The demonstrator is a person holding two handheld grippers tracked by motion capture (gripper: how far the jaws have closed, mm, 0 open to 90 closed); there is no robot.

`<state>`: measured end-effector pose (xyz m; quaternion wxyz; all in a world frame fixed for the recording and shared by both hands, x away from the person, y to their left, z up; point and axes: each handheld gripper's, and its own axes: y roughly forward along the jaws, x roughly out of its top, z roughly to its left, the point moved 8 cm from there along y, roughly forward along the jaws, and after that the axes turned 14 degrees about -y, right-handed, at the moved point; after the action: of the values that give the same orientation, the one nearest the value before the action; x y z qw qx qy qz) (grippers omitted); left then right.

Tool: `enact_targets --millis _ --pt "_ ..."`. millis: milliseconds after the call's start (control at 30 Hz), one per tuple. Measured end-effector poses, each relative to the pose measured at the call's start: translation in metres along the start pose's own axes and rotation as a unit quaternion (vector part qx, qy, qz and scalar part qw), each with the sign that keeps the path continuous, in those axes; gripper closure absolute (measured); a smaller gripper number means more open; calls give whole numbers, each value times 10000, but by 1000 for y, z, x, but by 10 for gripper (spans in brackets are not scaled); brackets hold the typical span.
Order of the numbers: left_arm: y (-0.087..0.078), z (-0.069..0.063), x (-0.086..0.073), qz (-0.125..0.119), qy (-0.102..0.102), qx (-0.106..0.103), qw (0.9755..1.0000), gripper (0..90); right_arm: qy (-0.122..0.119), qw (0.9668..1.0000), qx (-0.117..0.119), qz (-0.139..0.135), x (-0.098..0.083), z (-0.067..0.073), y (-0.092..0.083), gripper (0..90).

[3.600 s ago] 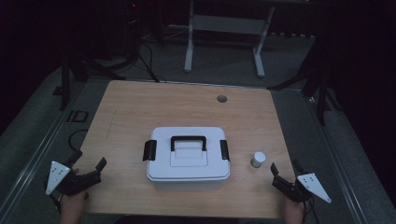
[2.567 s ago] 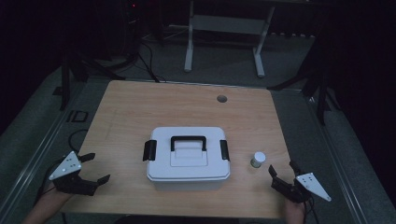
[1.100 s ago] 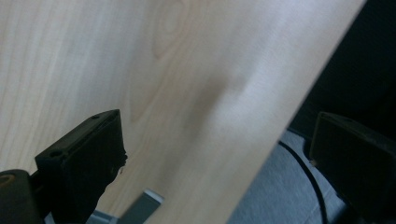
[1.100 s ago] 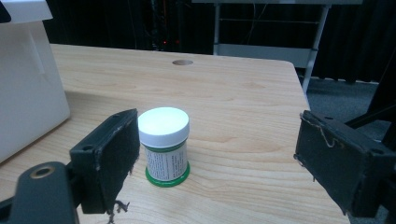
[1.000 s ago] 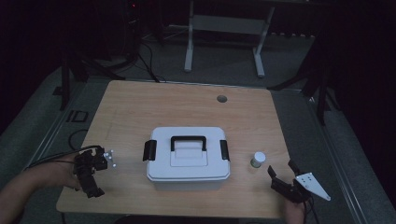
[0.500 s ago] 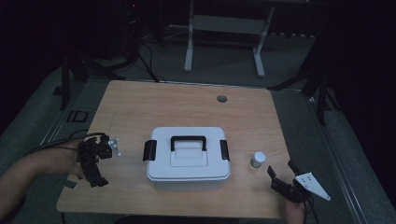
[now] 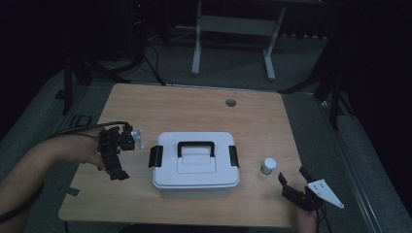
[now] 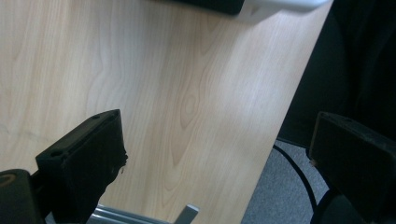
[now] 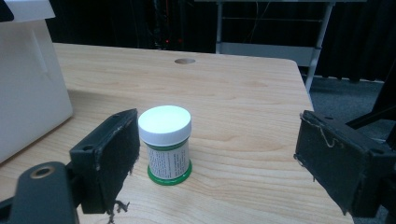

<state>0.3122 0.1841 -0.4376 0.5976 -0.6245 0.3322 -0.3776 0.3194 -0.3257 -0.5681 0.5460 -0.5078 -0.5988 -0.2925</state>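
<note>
High view, white box (image 7: 196, 165) between tongs, jar (image 7: 268, 165) beside

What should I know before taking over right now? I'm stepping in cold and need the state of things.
Left gripper: open, empty, over the table left of the white box, beside its left latch.
Right gripper: open, empty, near the front right corner, pointed at the small jar, not touching it.
Box: lid on, both latches look closed, handle flat.
Jar: upright, capped, right of the box.
Done: nothing yet.
Left: probably unlatching the box and handling the jar.
</note>
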Motion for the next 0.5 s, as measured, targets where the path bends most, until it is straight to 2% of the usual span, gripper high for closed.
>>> enact_targets --millis 67,100,167,200,333,400,433,500 --pt "-2 -1 4 -15 34 -24 10000 29 -11 10000 5 -6 0 0 0 133" --pt "-4 -2 11 -30 85 -11 10000 30 -11 10000 12 -6 0 0 0 133" --pt "-4 -2 11 -30 85 -11 10000 30 -5 10000 18 -7 0 0 0 133" --pt "-7 -3 24 -33 165 -11 9999 30 -1 10000 25 -13 0 0 0 133" --pt "-10 -5 38 -74 271 -55 9996 30 7 10000 35 -9 0 0 0 133" --pt "-10 -5 45 -76 320 36 9995 29 22 10000 51 1 0 1 0 133" --pt "-10 -6 48 -87 333 -29 9994 30 21 10000 50 2 0 1 0 133" --pt "-10 -8 53 -76 384 -11 9992 29 16 10000 54 -5 0 1 0 133"
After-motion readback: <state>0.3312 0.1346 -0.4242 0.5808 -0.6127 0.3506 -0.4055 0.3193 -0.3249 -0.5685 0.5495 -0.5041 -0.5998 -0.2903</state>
